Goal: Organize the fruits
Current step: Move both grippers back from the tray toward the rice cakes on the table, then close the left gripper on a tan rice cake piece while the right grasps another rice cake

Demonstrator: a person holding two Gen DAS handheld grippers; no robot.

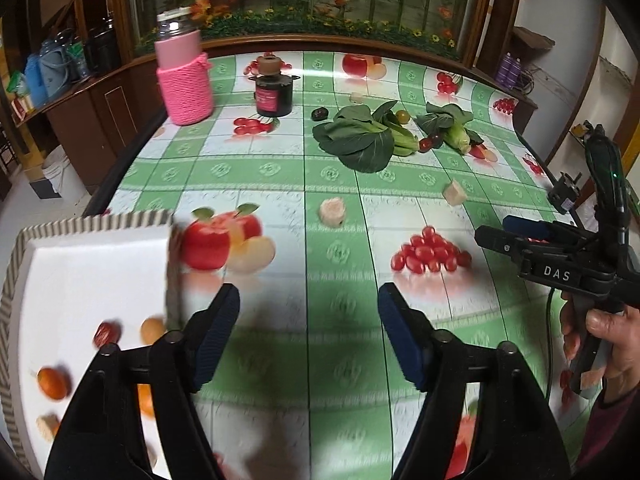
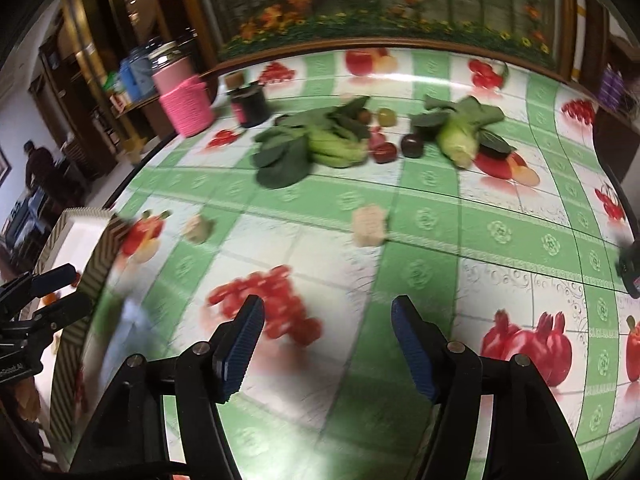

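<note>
Left gripper (image 1: 309, 328) spread wide, nothing between its blue pads, hovering over the tablecloth (image 1: 340, 184) beside the white tray (image 1: 92, 264). Right gripper (image 2: 327, 336) likewise wide apart and empty (its view is blurred). In the tray: a red date (image 1: 107, 333), an orange fruit (image 1: 53, 382), a pale round fruit (image 1: 152, 330). Mid-table, two pale chunks (image 1: 333, 211) (image 1: 455, 193) lie well apart. Farther off, leafy greens (image 1: 362, 140) with small fruits among them: a dark plum (image 1: 320, 113), a red one (image 1: 425, 143). Beyond: black jar (image 1: 274, 94), pink-sleeved bottle (image 1: 185, 76), flower mural.
</note>
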